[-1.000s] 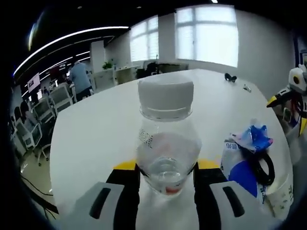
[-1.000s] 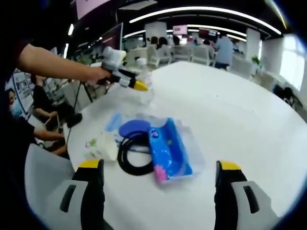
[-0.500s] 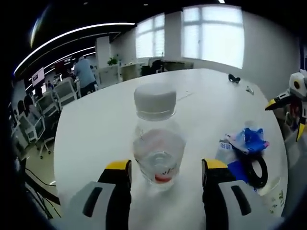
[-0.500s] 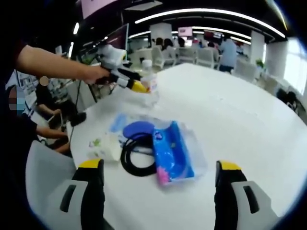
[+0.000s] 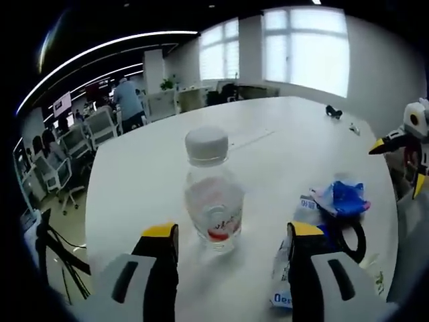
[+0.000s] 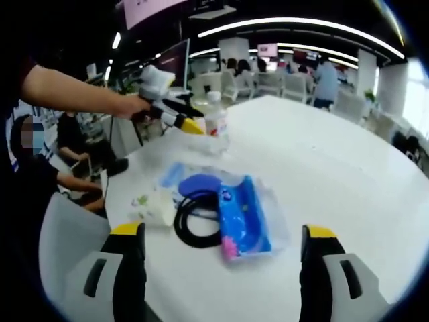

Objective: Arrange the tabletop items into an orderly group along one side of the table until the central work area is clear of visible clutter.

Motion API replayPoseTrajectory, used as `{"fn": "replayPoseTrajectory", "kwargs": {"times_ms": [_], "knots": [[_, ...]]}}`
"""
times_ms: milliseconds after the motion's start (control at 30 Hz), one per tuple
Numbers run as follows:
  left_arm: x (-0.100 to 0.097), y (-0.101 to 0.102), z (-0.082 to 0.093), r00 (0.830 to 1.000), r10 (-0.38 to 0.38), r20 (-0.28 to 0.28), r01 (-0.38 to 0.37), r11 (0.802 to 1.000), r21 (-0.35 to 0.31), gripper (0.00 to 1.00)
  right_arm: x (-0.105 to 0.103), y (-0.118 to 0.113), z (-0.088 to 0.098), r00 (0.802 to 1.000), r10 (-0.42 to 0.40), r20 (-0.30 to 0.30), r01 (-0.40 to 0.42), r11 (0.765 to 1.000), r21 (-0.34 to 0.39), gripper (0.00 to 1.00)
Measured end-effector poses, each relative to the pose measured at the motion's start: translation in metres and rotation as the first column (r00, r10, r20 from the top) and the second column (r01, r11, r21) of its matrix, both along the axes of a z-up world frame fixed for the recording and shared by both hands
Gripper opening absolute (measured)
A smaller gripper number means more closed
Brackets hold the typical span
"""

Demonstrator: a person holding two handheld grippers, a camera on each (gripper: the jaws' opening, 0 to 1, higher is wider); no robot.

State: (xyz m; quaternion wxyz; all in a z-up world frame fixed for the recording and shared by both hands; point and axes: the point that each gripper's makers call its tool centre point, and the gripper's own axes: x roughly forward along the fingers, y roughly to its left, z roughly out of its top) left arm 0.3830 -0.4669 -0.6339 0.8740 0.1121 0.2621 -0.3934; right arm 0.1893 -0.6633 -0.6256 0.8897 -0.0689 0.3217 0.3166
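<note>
While upright, bottle (image 5: 212,192) points cap upward.

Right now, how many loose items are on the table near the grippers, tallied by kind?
Clear water bottle: 1
Blue plastic packet: 1
Black cable coil: 1
Round blue piece: 1
Small white packet: 1
Total: 5

More small things lie far across the table in the left gripper view, too small to identify.

The white table (image 6: 348,174) carries an upright bottle (image 5: 213,194), a blue packet (image 6: 242,216), a black cable coil (image 6: 196,225) and perhaps wipes (image 6: 153,203).
</note>
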Motion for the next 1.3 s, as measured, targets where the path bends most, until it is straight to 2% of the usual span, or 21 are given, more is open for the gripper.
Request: {"fn": "replayPoseTrajectory", "kwargs": {"times_ms": [367,567,933,1300], "knots": [[-0.020,-0.002,0.000,0.998,0.040,-0.037,-0.041,0.999,-0.015,0.93,-0.003,0.001,0.003,1.000,0.017,0.013,-0.018,1.000,0.015,0.95],[-0.026,0.001,0.005,0.997,0.070,-0.036,-0.070,0.997,-0.022,0.99,-0.003,0.001,0.006,0.999,0.032,0.022,-0.033,0.999,0.020,0.95],[-0.042,0.005,0.017,0.996,0.090,-0.019,-0.091,0.996,-0.016,0.99,-0.002,0.005,0.012,0.997,0.067,0.040,-0.069,0.997,0.035,0.95],[-0.062,0.003,0.021,0.996,0.091,-0.019,-0.091,0.996,-0.007,0.99,-0.002,0.002,0.013,0.994,0.103,0.041,-0.105,0.994,0.038,0.93]]}}
